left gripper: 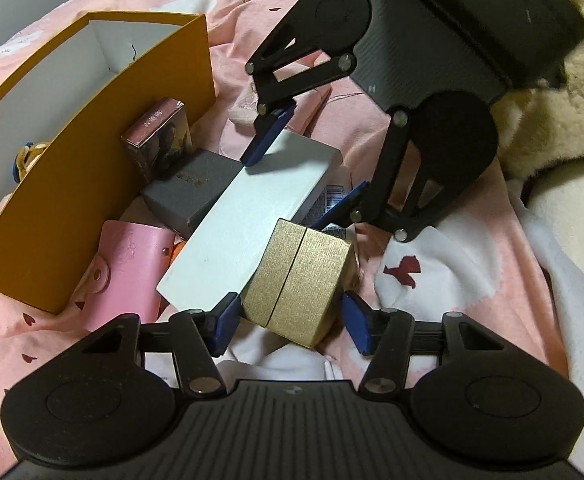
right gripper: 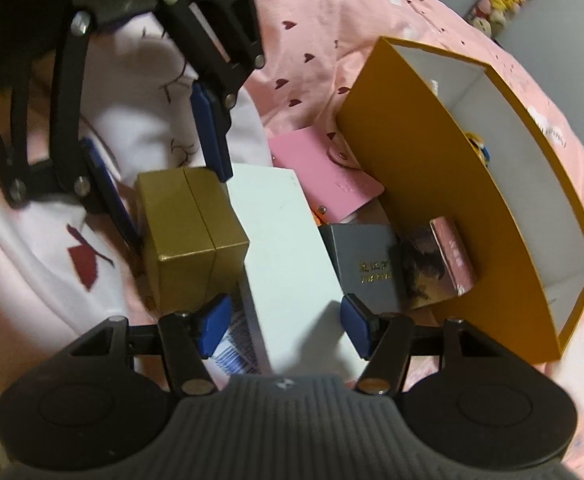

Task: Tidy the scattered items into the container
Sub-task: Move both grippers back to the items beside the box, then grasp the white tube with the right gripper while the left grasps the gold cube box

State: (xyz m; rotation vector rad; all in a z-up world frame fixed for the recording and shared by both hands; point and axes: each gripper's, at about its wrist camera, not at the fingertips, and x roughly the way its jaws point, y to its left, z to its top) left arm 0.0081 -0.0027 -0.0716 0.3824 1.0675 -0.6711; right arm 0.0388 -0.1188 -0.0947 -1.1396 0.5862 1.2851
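The orange box point(left gripper: 91, 184), a cardboard container with white inner walls, lies on its side on the bed, its open mouth showing a small yellow toy point(right gripper: 478, 148) inside; in the left wrist view it fills the 9 to 11 o'clock area. Just outside its long wall the scattered items lie in a heap. A long white box point(left gripper: 251, 224) slants across the middle, matte and plain. A gold box point(left gripper: 304, 284), textured, with a seam down its middle, sits against the white box's near end at 6 o'clock. A grey box point(left gripper: 191, 196) with gold lettering and a small pink-and-dark printed box point(left gripper: 159, 136) rest against the orange wall at 10 o'clock, and a pink snap wallet point(left gripper: 127, 272) lies at 8 o'clock, touching that wall. The left hand-held gripper point(left gripper: 292, 324) has its blue pads apart, one on each side of the gold box's near corner; whether they press it I cannot tell. The right hand-held gripper point(right gripper: 287, 320), reaching in from 1 o'clock, has its pads apart astride the white box's far end, with gaps visible in its own view. A barcoded packet point(right gripper: 235, 344) peeks from under the white box. All rest on pink bedding point(left gripper: 432, 292) printed with hearts.
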